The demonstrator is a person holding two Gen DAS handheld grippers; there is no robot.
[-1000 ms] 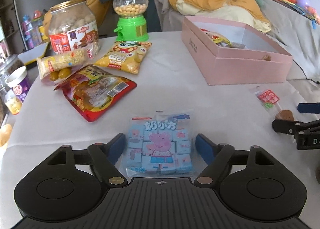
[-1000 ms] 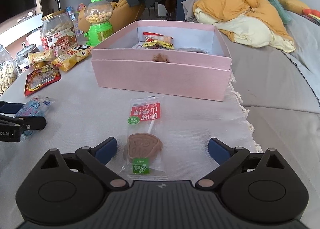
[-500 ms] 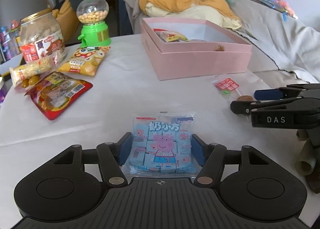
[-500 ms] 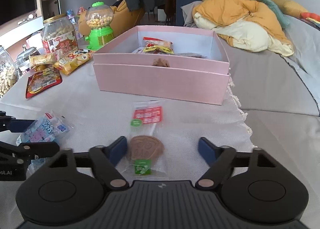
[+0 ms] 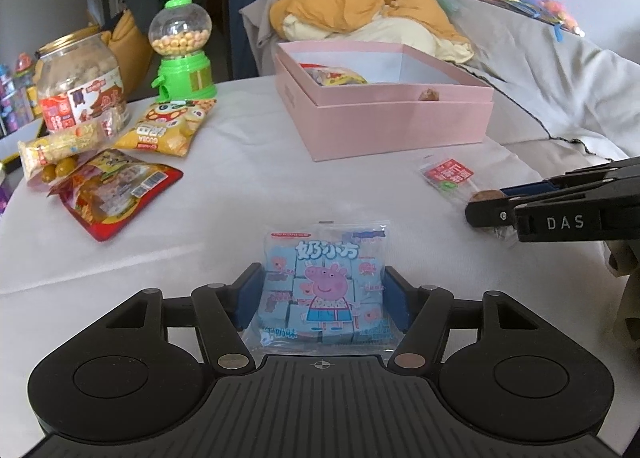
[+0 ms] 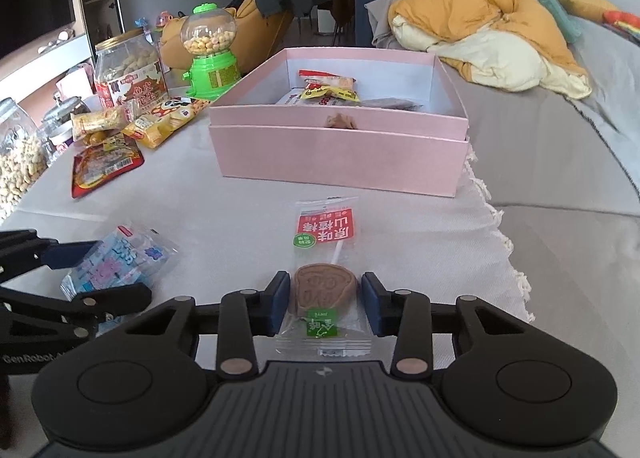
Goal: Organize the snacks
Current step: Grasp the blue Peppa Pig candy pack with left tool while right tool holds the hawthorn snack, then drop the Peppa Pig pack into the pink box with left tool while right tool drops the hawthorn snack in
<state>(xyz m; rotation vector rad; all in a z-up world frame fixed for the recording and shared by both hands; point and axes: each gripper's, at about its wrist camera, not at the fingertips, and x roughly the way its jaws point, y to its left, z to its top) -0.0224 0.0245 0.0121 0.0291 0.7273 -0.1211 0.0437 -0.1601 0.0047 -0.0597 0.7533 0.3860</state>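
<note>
My left gripper (image 5: 323,296) is shut on a blue pig-cartoon snack bag (image 5: 326,282) and holds it just above the white tablecloth; it also shows in the right wrist view (image 6: 116,262). My right gripper (image 6: 325,298) has closed in around a wrapped brown lollipop (image 6: 325,288), its pads at the sides of the candy disc. The lollipop wrapper also shows in the left wrist view (image 5: 448,176). An open pink box (image 6: 340,156) with several snack packets inside stands beyond both grippers.
At the table's left lie a red snack bag (image 5: 116,194), a yellow snack bag (image 5: 170,128), a large jar of snacks (image 5: 78,86) and a green gumball dispenser (image 5: 182,54). A grey sofa with a heap of orange bedding (image 6: 484,14) lies behind the box.
Both grippers have closed: the left onto the blue bag, which it has lifted and turned toward the box, the right inward onto the lollipop.
</note>
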